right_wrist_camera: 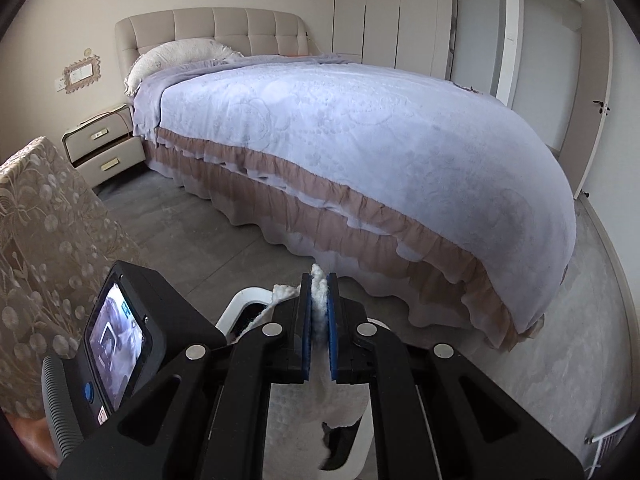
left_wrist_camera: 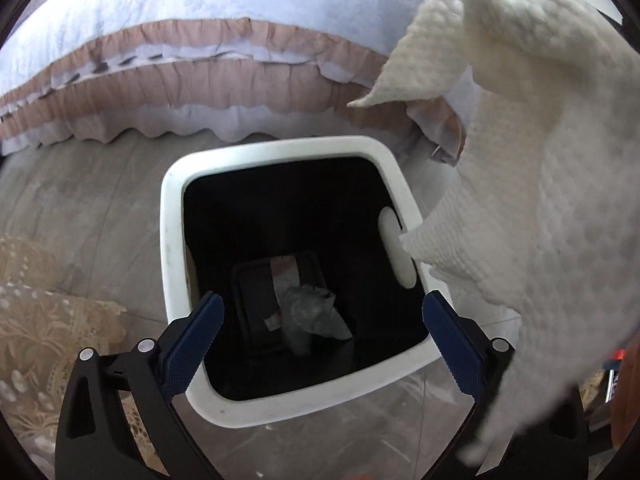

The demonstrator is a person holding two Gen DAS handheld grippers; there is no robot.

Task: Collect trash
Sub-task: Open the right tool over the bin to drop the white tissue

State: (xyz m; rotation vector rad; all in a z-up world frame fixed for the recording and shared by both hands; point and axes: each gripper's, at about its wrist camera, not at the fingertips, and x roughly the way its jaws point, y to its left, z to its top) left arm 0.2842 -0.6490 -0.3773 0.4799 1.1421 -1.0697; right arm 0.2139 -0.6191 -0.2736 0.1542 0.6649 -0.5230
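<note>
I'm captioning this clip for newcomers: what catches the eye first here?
A white paper towel hangs large at the right, pinched in the shut right gripper above the white-rimmed trash bin. The left gripper gapes empty over the bin's dark inside, where crumpled trash lies. Behind stretches a lilac-covered bed.

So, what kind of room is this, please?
Most likely a bedroom in a home. A made bed with a padded headboard fills most of the right wrist view, a nightstand stands beside it, and tall wardrobe doors line the far wall.
</note>
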